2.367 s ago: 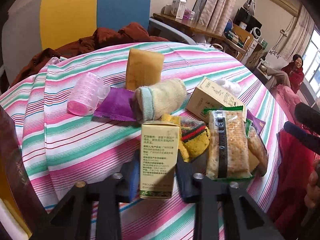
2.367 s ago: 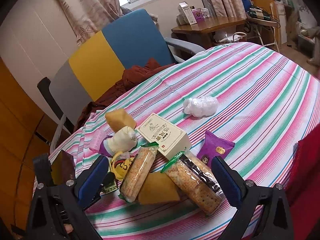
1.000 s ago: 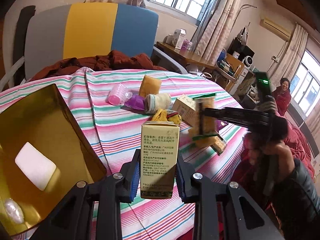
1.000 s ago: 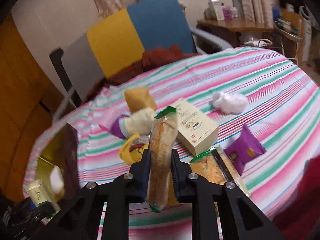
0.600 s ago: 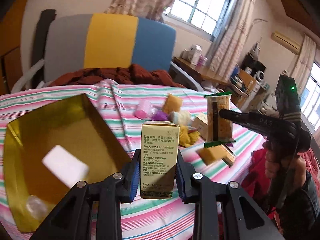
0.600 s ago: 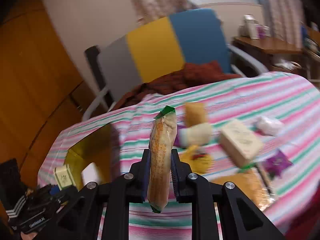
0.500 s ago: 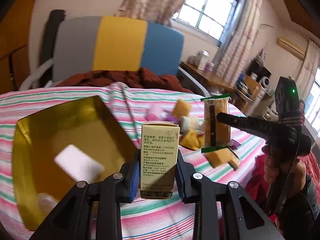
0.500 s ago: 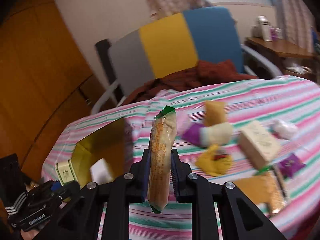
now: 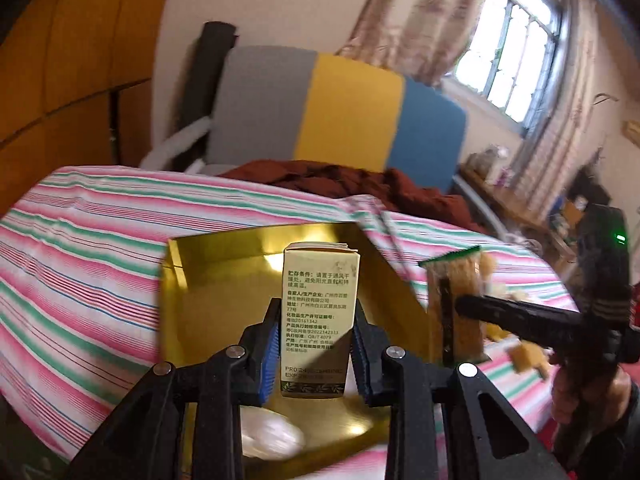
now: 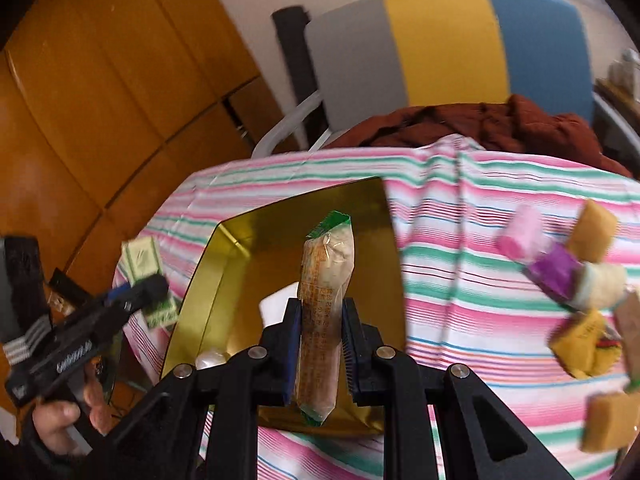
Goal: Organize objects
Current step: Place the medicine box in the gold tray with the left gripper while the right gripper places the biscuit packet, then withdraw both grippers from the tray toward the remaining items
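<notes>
**Two items poised over the gold tray**

Both loads hang above the gold tray (image 10: 224, 240), so crowding is the likely trouble: released together, the tall carton could tip or the grippers could knock each other. The left gripper (image 9: 314, 354) is clenched on the pale green carton (image 9: 320, 312), held upright. The right gripper (image 10: 320, 352) clamps the cracker packet (image 10: 326, 300) near its lower half. Other items wait on the striped surface (image 10: 460, 280).

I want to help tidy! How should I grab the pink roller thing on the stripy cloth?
Grip the pink roller across its round middle, coming from above. It lies on its side with a purple packet close beside it, so low sideways fingers would likely bump that.
</notes>
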The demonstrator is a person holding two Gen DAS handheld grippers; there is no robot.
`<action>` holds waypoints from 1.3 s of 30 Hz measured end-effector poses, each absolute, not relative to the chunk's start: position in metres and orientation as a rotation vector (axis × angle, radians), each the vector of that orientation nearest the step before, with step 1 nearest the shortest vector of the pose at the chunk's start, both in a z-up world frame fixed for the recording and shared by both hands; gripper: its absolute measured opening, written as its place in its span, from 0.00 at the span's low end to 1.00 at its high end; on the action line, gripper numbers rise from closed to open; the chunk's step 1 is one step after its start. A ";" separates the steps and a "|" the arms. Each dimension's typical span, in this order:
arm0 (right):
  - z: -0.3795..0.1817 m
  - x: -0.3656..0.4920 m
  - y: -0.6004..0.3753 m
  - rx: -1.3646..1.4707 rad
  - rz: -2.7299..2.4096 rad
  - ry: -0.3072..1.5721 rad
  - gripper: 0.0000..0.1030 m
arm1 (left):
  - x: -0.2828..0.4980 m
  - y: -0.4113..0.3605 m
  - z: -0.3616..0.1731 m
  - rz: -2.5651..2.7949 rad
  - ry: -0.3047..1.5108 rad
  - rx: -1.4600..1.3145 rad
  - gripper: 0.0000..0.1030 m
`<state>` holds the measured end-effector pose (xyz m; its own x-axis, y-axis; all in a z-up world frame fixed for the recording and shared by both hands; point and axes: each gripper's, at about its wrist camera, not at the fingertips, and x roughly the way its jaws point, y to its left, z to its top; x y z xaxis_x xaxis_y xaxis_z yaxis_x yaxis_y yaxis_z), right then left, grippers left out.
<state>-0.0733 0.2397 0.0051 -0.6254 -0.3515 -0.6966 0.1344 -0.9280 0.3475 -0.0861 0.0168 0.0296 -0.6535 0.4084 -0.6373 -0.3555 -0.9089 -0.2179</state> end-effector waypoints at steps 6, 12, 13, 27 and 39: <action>0.005 -0.086 0.211 1.191 -2.606 -0.290 0.39 | -0.123 -0.006 0.017 2.589 -0.152 -1.089 0.56; -0.001 -0.066 0.208 1.229 -2.628 -0.182 0.56 | -0.106 -0.014 0.003 2.636 -0.182 -1.099 0.56; -0.002 -0.062 0.206 1.236 -2.632 -0.161 0.59 | -0.101 -0.013 0.003 2.632 -0.181 -1.101 0.56; 0.006 -0.018 0.200 1.166 -2.818 -0.005 0.92 | -0.048 0.012 0.007 2.722 -0.122 -1.141 0.57; 0.010 0.001 0.201 1.100 -2.955 0.077 0.97 | -0.019 0.023 0.013 2.771 -0.044 -1.096 0.57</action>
